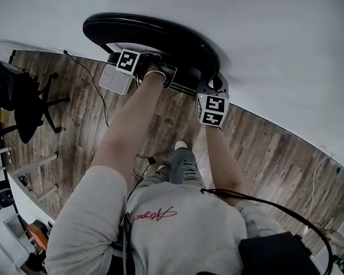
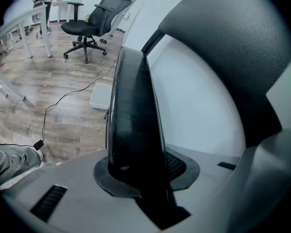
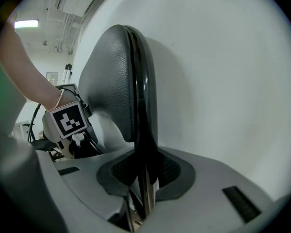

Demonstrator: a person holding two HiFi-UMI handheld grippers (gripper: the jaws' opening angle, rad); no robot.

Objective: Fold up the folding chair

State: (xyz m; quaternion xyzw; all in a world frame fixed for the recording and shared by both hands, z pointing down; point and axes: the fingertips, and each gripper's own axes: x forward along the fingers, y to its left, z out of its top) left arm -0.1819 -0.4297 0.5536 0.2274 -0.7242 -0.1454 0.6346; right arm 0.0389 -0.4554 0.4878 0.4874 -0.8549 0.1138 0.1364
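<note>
In the head view, the folding chair (image 1: pixel 155 33) stands close in front of the white wall (image 1: pixel 264 50), seen from above as one narrow dark oval. The left claw (image 1: pixel 160 61) and the right claw (image 1: pixel 209 83) both reach onto its near rim, further from the wall than the chair itself. The person's shoe rests on the wooden floor (image 1: pixel 264 153) below.

In the left gripper view, the left claw (image 2: pixel 145 174) is pinching the thick black padded edge of the chair (image 2: pixel 133 115), which rises edge-on with the wall just behind it. An office chair (image 2: pixel 94 18) sits well away from the wall.

In the right gripper view, the right claw (image 3: pixel 145 171) is clamped on the thin black frame edge beside the grey pad (image 3: pixel 111 81), with the wall right behind it.

The chair appears flattened already, so the folding itself looks largely done. What seems left is to set it down or lean it on the wall, then let go.
</note>
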